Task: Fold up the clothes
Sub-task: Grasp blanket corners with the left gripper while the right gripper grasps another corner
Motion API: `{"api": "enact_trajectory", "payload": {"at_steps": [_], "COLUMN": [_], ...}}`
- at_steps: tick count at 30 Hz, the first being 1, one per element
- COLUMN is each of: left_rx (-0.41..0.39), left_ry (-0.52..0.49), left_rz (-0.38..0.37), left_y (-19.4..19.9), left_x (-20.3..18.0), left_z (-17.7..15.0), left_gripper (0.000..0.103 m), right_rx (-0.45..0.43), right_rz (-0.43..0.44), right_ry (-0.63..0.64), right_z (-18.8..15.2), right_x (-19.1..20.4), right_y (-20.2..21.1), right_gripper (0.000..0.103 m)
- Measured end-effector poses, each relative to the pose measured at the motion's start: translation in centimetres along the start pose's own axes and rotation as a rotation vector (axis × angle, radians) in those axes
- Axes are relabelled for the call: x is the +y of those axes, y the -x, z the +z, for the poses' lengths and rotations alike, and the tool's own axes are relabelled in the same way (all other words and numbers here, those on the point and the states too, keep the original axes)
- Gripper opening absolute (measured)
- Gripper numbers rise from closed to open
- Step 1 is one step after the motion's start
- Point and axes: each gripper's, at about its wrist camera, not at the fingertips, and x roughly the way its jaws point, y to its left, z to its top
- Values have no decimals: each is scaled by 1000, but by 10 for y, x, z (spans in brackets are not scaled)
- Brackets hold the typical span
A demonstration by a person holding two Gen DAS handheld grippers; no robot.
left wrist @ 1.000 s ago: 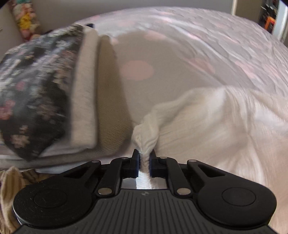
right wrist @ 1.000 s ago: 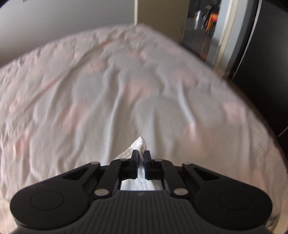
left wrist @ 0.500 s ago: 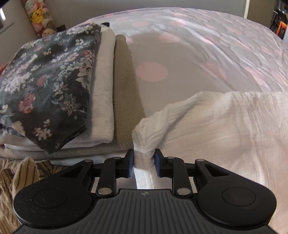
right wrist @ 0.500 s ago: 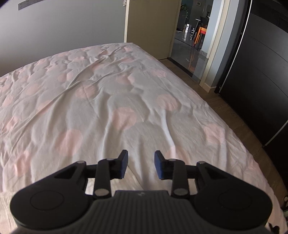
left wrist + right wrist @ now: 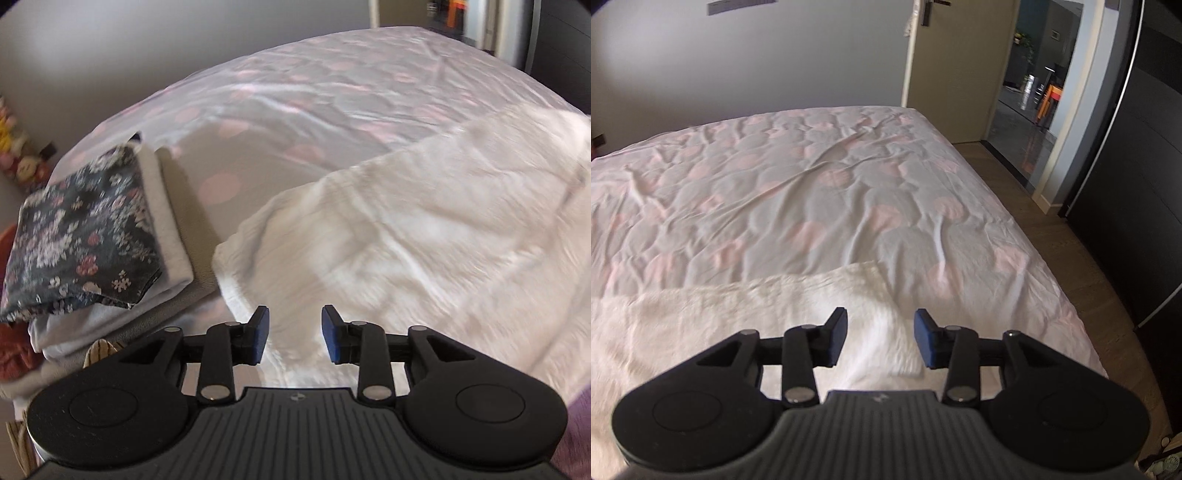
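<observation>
A white crinkled garment [image 5: 406,240] lies spread flat on the bed, its near left corner below my left gripper [image 5: 294,334]. That gripper's jaws are opening and hold nothing; it hovers above the cloth. In the right wrist view the same white garment [image 5: 746,317] covers the near part of the bed. My right gripper [image 5: 879,338] hangs above its right end, jaws opening with nothing between them.
A stack of folded clothes [image 5: 88,236], a dark floral piece on top of white and beige ones, sits at the bed's left. The bedspread [image 5: 812,192] with pink dots stretches beyond. A dark wardrobe [image 5: 1137,184] and an open doorway [image 5: 1034,92] stand to the right.
Both grippers let go of the white garment's corners, opened, and rose away from the bed. The garment now lies flat, no longer bunched.
</observation>
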Motion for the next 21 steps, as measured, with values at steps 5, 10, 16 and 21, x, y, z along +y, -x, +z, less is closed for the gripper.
{"api": "enact_trajectory", "payload": {"at_steps": [5,10,16,21], "left_rx": [2,72,181,260], "left_ry": [-206,-440,-709,-834], "left_rz": [-52,-102,-139,-196], "left_y": [36,47,35,5], "left_x": [-43,-83,-122,-141], "left_z": [-19,-46,-78,-91], "left_gripper": [41,41,46,48], "right_rx": [-31,-50,-54,-54], "right_rz": [46,80,78,48], "right_ry": [20,23,0,-20], "right_z": [-42,-84,-129,-166], "right_x": [13,20,13,0], "right_y": [55,96,136,168], "right_gripper": [52,53,55,56]}}
